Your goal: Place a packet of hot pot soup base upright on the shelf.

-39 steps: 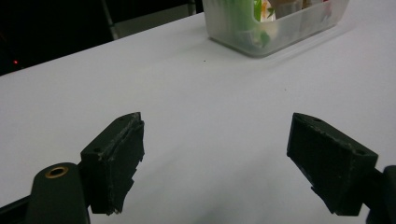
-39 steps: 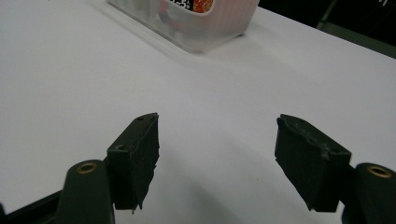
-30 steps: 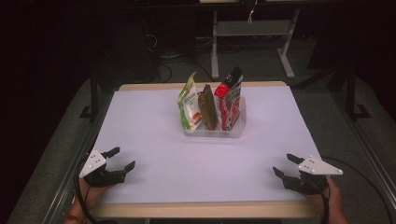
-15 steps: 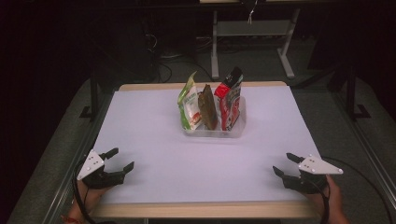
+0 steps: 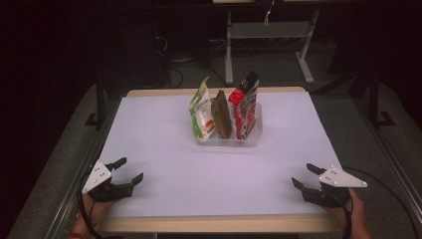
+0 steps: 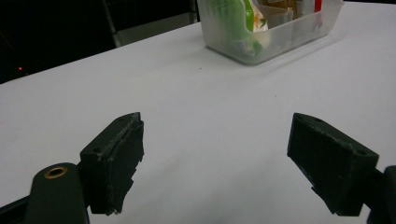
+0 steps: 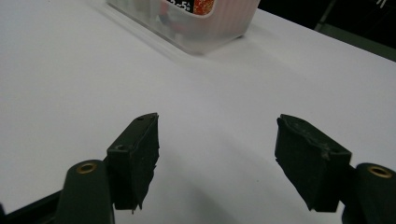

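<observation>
High view: a clear bin (image 5: 230, 135) sits at about twelve o'clock on the white surface (image 5: 164, 129), holding three pouches upright: a green pouch (image 5: 200, 109), a brown pouch (image 5: 220, 114) and a red pouch (image 5: 245, 107), probably stood on edge so each top can be pinched. The left gripper (image 5: 125, 175) waits at seven o'clock and the right gripper (image 5: 304, 176) at five o'clock, both well apart from the bin.

Left gripper view: its fingers (image 6: 114, 161) are spread wide over bare surface, aimed toward the bin at one o'clock.

Right gripper view: fingers (image 7: 134, 156) likewise spread, nothing between them, the bin at eleven o'clock.
</observation>
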`<state>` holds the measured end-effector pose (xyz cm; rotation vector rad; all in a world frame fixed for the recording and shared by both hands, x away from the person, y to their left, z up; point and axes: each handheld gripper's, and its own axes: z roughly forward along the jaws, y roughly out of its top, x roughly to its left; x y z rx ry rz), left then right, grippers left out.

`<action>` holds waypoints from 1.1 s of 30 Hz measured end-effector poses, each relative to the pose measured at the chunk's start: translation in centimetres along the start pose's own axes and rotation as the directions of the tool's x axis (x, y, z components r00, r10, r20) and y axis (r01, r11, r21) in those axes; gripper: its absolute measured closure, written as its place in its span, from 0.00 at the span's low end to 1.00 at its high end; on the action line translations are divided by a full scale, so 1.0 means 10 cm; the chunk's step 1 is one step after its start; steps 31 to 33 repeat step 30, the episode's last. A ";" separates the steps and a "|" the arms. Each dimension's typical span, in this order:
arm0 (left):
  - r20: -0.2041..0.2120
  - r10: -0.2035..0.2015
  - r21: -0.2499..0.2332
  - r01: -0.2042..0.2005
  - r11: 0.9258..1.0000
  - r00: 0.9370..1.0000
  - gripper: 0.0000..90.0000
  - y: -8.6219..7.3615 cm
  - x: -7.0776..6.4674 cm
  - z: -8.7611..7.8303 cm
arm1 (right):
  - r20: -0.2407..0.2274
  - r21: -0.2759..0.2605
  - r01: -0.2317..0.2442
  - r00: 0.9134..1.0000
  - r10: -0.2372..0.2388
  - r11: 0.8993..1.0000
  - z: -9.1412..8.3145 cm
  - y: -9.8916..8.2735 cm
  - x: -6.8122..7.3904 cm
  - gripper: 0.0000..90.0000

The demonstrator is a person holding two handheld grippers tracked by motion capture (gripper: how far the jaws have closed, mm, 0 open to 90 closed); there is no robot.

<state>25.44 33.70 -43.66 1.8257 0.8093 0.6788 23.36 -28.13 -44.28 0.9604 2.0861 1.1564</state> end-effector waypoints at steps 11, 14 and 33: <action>-0.001 0.002 0.005 -0.002 1.000 1.000 0.20 0.00 0.01 0.01 | -0.001 0.003 -0.004 1.000 0.004 1.000 0.01 -0.01 -0.01 0.33; 0.000 0.004 0.008 -0.004 1.000 1.000 0.20 0.00 0.01 0.01 | -0.002 0.002 -0.005 1.000 0.005 1.000 0.01 -0.01 -0.01 0.33; -0.006 0.001 0.006 -0.001 1.000 1.000 0.20 0.00 0.03 0.02 | 0.001 0.006 -0.008 1.000 0.008 1.000 0.02 -0.01 -0.01 0.33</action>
